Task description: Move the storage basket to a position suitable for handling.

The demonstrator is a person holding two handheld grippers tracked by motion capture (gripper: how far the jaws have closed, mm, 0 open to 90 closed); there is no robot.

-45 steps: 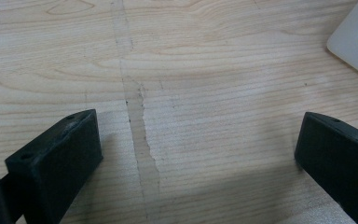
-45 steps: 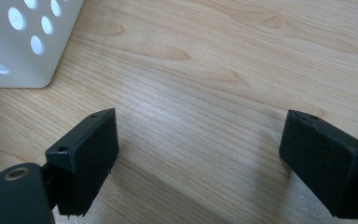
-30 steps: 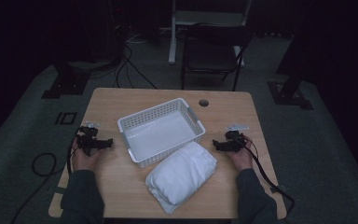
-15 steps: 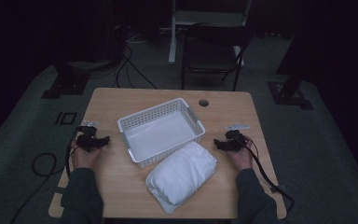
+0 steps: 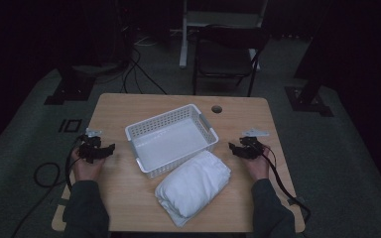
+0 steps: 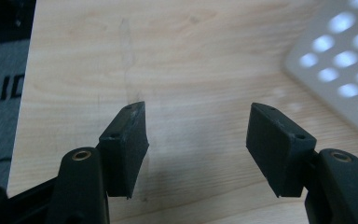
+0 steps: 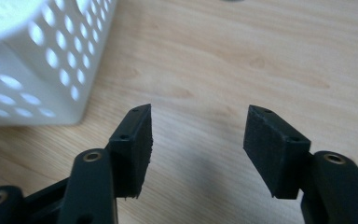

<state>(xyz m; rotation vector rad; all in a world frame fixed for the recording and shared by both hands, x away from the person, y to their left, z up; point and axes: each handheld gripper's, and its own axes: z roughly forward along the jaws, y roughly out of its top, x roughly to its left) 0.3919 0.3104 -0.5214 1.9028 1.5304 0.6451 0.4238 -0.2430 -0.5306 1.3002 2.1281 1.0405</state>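
Note:
A white perforated basket (image 5: 171, 139) stands empty at the middle of the wooden table (image 5: 129, 106). A folded white cloth bundle (image 5: 193, 186) lies just in front of the basket, toward its right corner. My left gripper (image 5: 110, 148) rests at the table's left side, open, with bare wood between its jaws (image 6: 198, 135); the basket's wall (image 6: 340, 70) is off to its right. My right gripper (image 5: 232, 148) sits at the table's right side, open and holding nothing (image 7: 196, 140), with the basket's corner (image 7: 42, 60) to its left.
A round cable hole (image 5: 217, 108) is in the table's far edge area. A dark chair (image 5: 225, 54) stands behind the table. Cables (image 5: 44, 173) trail on the floor at left and a cable (image 5: 283, 183) runs off my right gripper.
Both grippers have shifted slightly; the left one has drawn a little back toward the person. The basket and cloth have not moved.

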